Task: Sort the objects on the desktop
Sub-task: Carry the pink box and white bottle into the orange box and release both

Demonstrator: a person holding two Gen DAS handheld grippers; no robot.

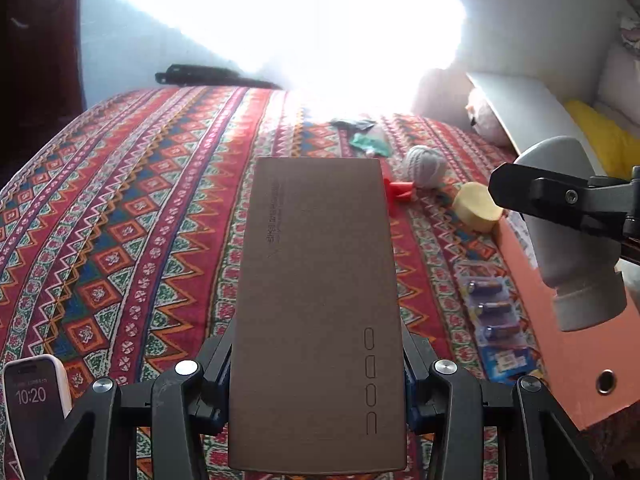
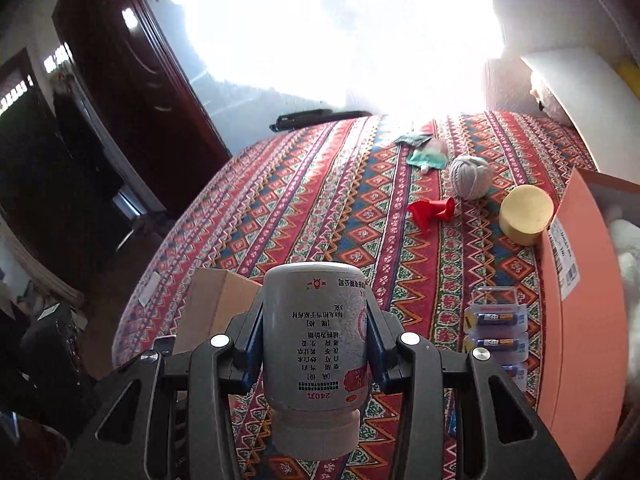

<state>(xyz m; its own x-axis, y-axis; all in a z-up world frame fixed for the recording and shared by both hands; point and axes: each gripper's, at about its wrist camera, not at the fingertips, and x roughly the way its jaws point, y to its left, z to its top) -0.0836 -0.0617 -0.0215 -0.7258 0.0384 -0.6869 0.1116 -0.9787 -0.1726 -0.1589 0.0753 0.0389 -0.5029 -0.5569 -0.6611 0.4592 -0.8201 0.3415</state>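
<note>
My left gripper (image 1: 318, 360) is shut on a flat brown cardboard box (image 1: 316, 300), held above the patterned cloth. The same brown box (image 2: 218, 304) shows at the left of the right wrist view. My right gripper (image 2: 316, 344) is shut on a white pill bottle (image 2: 316, 340) with printed text, cap toward the camera. In the left wrist view that bottle (image 1: 576, 248) hangs at the right, over an orange box (image 1: 568, 352). On the cloth lie a battery pack (image 2: 496, 332), a yellow round block (image 2: 524, 214), a grey yarn ball (image 2: 472, 176) and a red balloon (image 2: 432, 210).
The table carries a red patterned cloth (image 2: 320, 208). The orange box wall (image 2: 584, 320) stands at the right edge. Green sachets (image 2: 426, 158) lie near the far edge. A phone (image 1: 34, 408) reading 10:20 sits at lower left. A black object (image 2: 316, 118) lies beyond the far edge.
</note>
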